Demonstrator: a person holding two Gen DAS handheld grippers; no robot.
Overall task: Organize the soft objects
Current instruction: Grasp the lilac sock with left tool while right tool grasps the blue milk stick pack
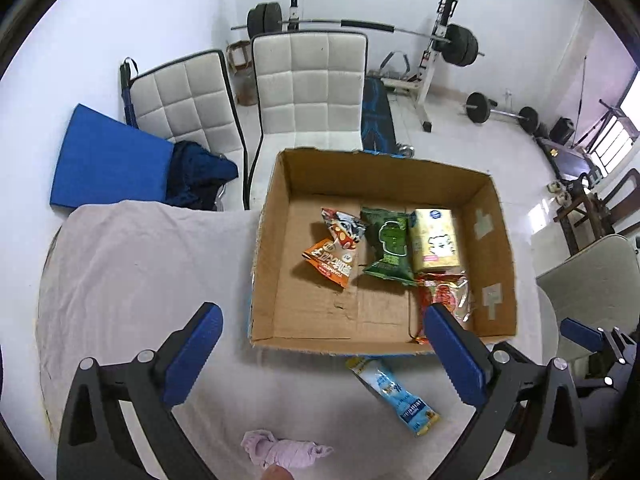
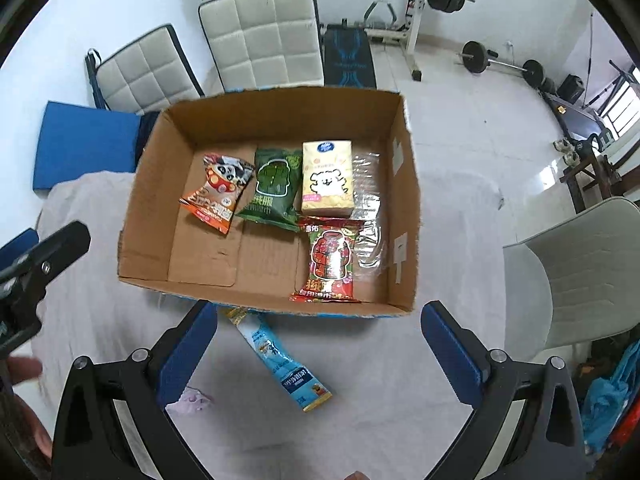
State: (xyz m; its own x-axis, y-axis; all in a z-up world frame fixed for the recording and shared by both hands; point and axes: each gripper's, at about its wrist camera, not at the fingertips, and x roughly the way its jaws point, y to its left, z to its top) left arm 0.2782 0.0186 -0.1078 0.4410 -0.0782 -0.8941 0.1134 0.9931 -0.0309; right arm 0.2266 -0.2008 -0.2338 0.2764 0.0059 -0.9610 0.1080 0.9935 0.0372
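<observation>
Here, both grippers were held wide open above the cloth-covered table (image 1: 132,264).
Four packets and a tissue pack (image 2: 327,178) lay inside the cardboard box (image 2: 404,184); a blue sachet (image 2: 282,364) and lilac cloth bundle (image 1: 280,450) were left outside, before the left gripper (image 1: 320,344) and right gripper (image 2: 316,344).

Brown cardboard box (image 2: 152,184), green packet (image 2: 276,184), red packet (image 2: 332,264), light-blue sachet (image 2: 280,360), lilac cloth (image 1: 280,450)
</observation>
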